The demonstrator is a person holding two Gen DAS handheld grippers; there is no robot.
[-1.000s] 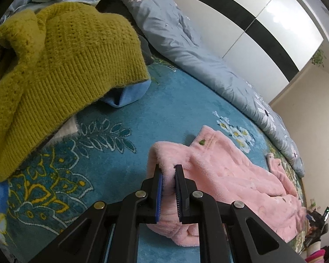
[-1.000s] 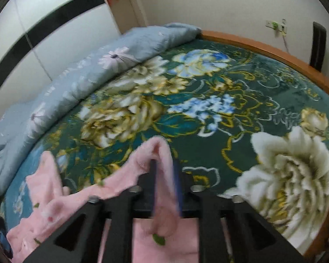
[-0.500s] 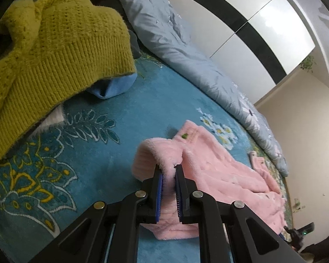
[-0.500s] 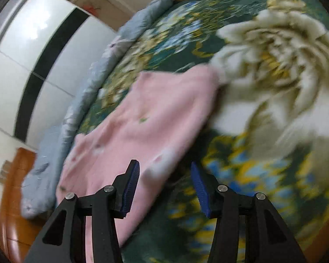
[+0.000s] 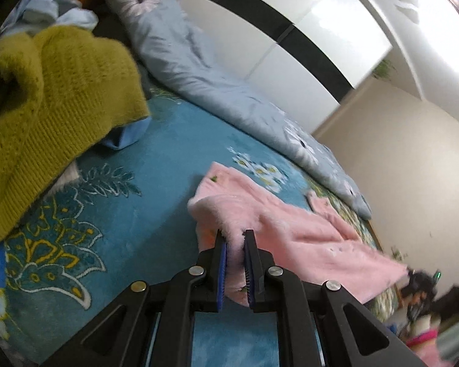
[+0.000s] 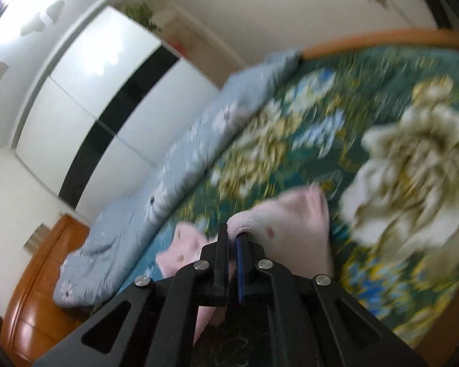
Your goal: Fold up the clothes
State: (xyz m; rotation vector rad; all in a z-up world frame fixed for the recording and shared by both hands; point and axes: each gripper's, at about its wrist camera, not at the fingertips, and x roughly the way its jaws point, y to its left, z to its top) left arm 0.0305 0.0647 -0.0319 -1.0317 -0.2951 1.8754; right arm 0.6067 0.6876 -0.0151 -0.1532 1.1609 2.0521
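A fluffy pink garment (image 5: pixel 293 229) lies spread on the teal flowered bedspread (image 5: pixel 143 202). My left gripper (image 5: pixel 235 238) is shut on its near left edge, which is lifted into a fold. In the right wrist view the same pink garment (image 6: pixel 293 217) shows, blurred by motion, and my right gripper (image 6: pixel 233 238) is shut on another edge of it, raised off the bedspread (image 6: pixel 382 140). The cloth runs between both pairs of pads.
A mustard knitted sweater (image 5: pixel 46 116) is heaped at the left over a light blue garment (image 5: pixel 125 136). A grey-blue flowered duvet (image 5: pixel 229 91) is rolled along the far side by white wardrobe doors (image 5: pixel 306 55). The wooden bed frame (image 6: pixel 39 290) rims the bed.
The right gripper let go of the pink cloth, opened, swung over and closed on another edge of it. The left gripper kept its grip and lifted its edge a little.
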